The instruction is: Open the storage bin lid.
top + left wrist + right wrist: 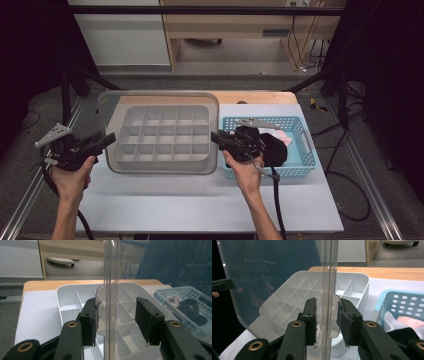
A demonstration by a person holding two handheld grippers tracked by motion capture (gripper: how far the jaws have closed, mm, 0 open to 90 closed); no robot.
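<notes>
The clear plastic lid (158, 95) hangs over the white divided organizer tray (161, 137), its long axis running straight from the left tongs (111, 138) to the right tongs (216, 136), so each short edge of the lid stands between one pair of jaws. In the left gripper view the lid's edge (110, 290) rises upright in the gap between the pads (93, 320), which stand well apart and touch nothing that I can see; the left tongs (116, 321) are open around it, not clamped. In the right gripper view the right tongs (327, 321) have a narrower gap, the lid's edge (329, 285) runs up through it close to both pads, but whether they pinch it I cannot tell. Both hands look equally near, one at each end, so the coming move likely turns on closing both tongs on those edges together. Beyond the right tongs, on the desk (200, 200), sits a light blue basket (305, 160) with dark and pale cloth (402, 323) in it. The lid's far rim is hard to trace through reflections, and the right hand (246, 167) hides part of the basket.
</notes>
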